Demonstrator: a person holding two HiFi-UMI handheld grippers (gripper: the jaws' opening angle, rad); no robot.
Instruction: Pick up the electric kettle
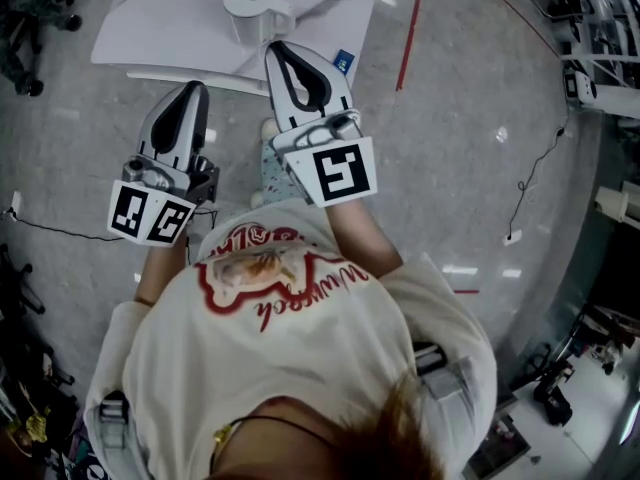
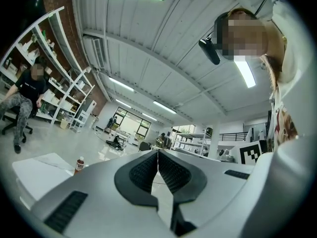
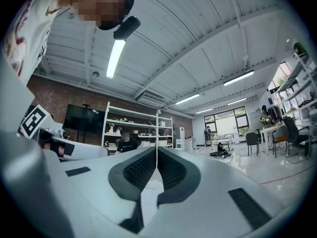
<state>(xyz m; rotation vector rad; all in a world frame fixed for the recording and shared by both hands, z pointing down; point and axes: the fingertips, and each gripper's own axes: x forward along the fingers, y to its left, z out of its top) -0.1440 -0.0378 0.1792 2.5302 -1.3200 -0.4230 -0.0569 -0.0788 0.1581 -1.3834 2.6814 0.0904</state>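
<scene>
A white electric kettle (image 1: 250, 10) stands on a white table (image 1: 170, 28) at the top of the head view. My right gripper (image 1: 282, 50) is held in front of my chest, its tip close to the table's near edge, just below and right of the kettle, apart from it. My left gripper (image 1: 195, 90) hangs lower and to the left, short of the table. Both have their jaws closed together with nothing between them, as the left gripper (image 2: 157, 152) and right gripper (image 3: 156, 151) views show. Neither gripper view shows the kettle.
A small bottle (image 2: 79, 164) stands on the white table (image 2: 37, 175) in the left gripper view. A red line (image 1: 410, 28) runs along the grey floor right of the table. Shelving (image 3: 138, 130) and seated people are far off. Cables (image 1: 540, 168) trail on the floor at right.
</scene>
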